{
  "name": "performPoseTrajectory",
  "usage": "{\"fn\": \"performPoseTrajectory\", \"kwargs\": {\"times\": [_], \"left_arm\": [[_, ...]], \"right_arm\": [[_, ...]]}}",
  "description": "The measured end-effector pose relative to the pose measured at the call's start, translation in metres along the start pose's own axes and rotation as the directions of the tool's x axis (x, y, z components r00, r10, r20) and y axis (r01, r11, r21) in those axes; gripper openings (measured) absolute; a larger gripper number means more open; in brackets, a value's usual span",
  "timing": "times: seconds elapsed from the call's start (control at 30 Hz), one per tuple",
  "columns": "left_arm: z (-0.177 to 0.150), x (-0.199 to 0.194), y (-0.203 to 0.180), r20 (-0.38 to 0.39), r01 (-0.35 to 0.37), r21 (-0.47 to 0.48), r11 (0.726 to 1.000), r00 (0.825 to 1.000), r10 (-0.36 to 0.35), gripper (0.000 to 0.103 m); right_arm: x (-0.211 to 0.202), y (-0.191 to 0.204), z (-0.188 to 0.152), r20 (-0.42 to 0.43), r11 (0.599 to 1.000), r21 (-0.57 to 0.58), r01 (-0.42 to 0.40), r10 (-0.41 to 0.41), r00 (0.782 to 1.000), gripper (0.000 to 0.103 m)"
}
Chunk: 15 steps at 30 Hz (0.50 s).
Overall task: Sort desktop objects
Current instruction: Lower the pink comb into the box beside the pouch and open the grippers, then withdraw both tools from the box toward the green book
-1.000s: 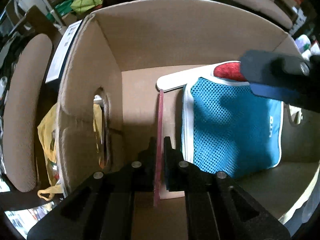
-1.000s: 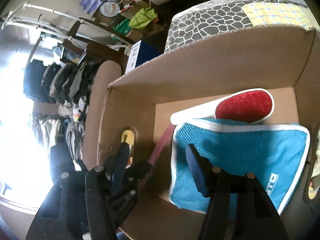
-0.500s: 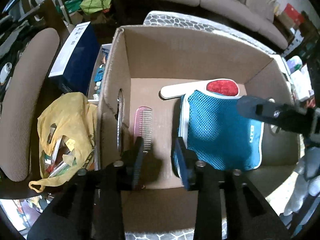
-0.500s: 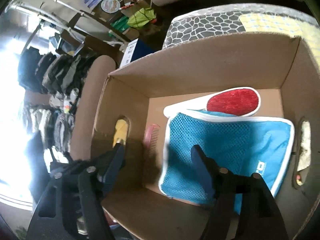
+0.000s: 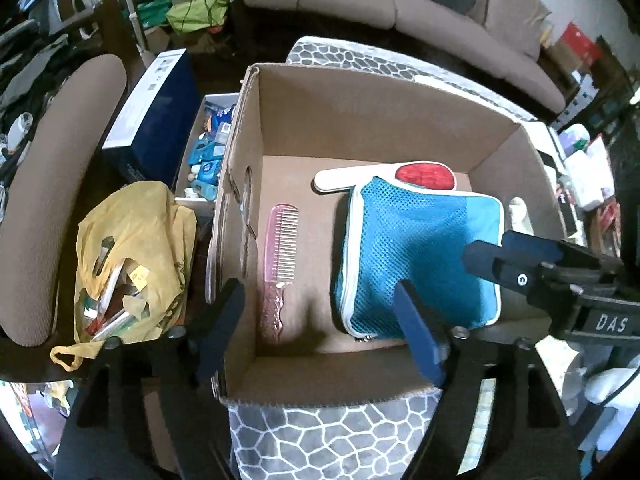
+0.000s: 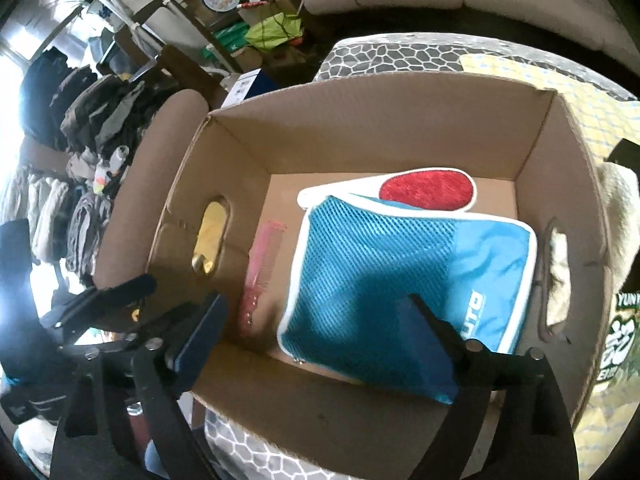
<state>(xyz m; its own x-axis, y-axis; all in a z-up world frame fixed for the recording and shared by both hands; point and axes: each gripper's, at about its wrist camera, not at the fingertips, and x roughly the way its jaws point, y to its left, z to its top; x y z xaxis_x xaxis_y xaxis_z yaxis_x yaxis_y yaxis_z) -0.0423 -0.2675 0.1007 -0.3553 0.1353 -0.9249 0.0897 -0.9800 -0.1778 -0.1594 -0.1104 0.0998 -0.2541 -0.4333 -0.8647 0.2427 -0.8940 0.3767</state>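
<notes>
An open cardboard box (image 5: 360, 116) (image 6: 360, 128) holds a pink comb (image 5: 280, 264) (image 6: 262, 268) flat on its floor at the left, a blue mesh pouch (image 5: 416, 252) (image 6: 400, 272) at the right and a white lint brush with a red pad (image 5: 424, 174) (image 6: 424, 190) behind the pouch. My left gripper (image 5: 320, 320) hangs above the box's near edge, its jaws opening with nothing between them. My right gripper (image 6: 316, 332) also hovers over the near edge, jaws opening and empty; it shows in the left wrist view (image 5: 520, 268) at the right.
A yellow plastic bag (image 5: 132, 256) full of small items lies left of the box, beside a brown chair (image 5: 56, 184), a dark blue carton (image 5: 156, 120) and a small tray of packets (image 5: 208, 148). The box rests on a grey patterned cloth (image 5: 328, 440). A sofa (image 5: 400, 4) stands behind.
My left gripper let go of the pink comb, which now lies flat in the box, and both grippers rose and drew back while their jaws widened.
</notes>
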Motion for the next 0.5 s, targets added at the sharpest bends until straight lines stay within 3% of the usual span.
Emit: {"fn": "performPoseTrajectory", "kwargs": {"times": [0.07, 0.27, 0.5], "left_arm": [[-0.004, -0.004, -0.002, 0.008, 0.002, 0.004, 1.000, 1.000, -0.002, 0.088], [-0.018, -0.010, -0.006, 0.010, 0.006, 0.006, 1.000, 1.000, -0.006, 0.103], [-0.031, -0.020, -0.008, 0.022, 0.010, 0.001, 1.000, 1.000, -0.010, 0.103]], "right_arm": [[-0.004, 0.000, -0.005, 0.004, 1.000, -0.008, 0.017, -0.017, 1.000, 0.103], [-0.017, -0.001, -0.020, 0.013, 0.999, -0.019, 0.034, -0.034, 0.999, 0.103], [-0.031, 0.002, -0.036, 0.028, 0.994, -0.054, 0.094, -0.093, 0.995, 0.103]]}}
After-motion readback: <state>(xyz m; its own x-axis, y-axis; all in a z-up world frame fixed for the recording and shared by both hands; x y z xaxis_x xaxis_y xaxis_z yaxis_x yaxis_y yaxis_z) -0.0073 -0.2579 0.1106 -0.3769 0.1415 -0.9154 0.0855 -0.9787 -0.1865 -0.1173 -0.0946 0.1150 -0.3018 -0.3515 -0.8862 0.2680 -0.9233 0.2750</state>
